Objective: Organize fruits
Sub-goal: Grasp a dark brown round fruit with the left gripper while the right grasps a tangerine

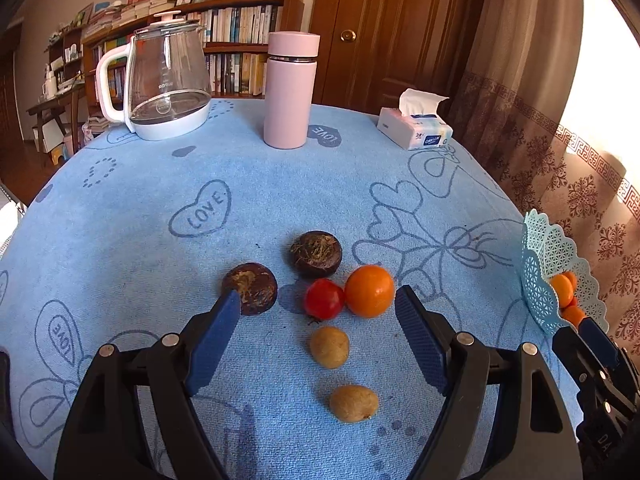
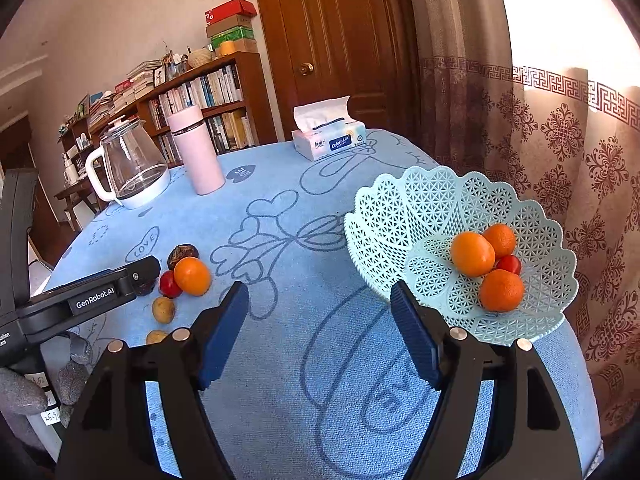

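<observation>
On the blue tablecloth lie an orange [image 1: 369, 291], a red tomato [image 1: 323, 299], two dark brown round fruits [image 1: 316, 254] [image 1: 250, 288] and two small tan fruits [image 1: 329, 347] [image 1: 353, 403]. My left gripper [image 1: 318, 306] is open and empty, its fingers either side of the tomato and orange, just above the table. The mint lattice basket [image 2: 384, 216] holds three oranges [image 2: 473, 254] and a tomato [image 2: 509, 265]. My right gripper [image 2: 320, 300] is open and empty, just left of the basket's near rim. The left gripper's body [image 2: 92, 298] shows in the right wrist view.
A glass kettle [image 1: 164, 80], a pink flask [image 1: 290, 90] and a tissue pack [image 1: 416, 128] stand at the table's far side. A patterned curtain [image 2: 560, 140] hangs right of the table. A bookshelf and a door are behind.
</observation>
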